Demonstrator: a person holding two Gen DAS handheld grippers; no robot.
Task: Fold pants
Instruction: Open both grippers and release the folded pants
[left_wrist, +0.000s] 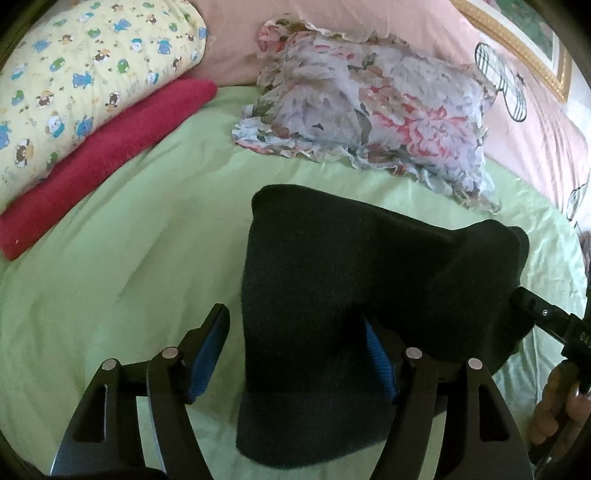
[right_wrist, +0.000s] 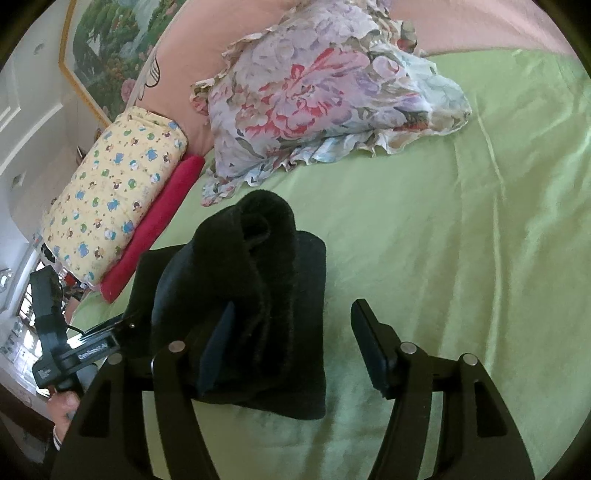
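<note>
The dark pants (left_wrist: 332, 280) lie folded into a thick bundle on the green bedsheet (left_wrist: 129, 266). My left gripper (left_wrist: 295, 354) is open, its jaws wide apart with the near end of the bundle between them; the cloth drapes over the right blue pad (left_wrist: 376, 358). In the right wrist view the pants (right_wrist: 258, 295) sit at the lower left, a rolled fold standing up on top. My right gripper (right_wrist: 291, 343) is open; its left finger (right_wrist: 218, 343) touches the bundle, its right finger (right_wrist: 373, 350) is over bare sheet. The right gripper's tip also shows at the left wrist view's right edge (left_wrist: 539, 314).
A floral ruffled pillow (left_wrist: 369, 107) lies just beyond the pants. A yellow cartoon-print quilt (left_wrist: 85, 77) rests on a folded red towel (left_wrist: 103, 162) to the left. Pink bedding (left_wrist: 535, 122) runs along the back. Open green sheet (right_wrist: 461, 240) extends right.
</note>
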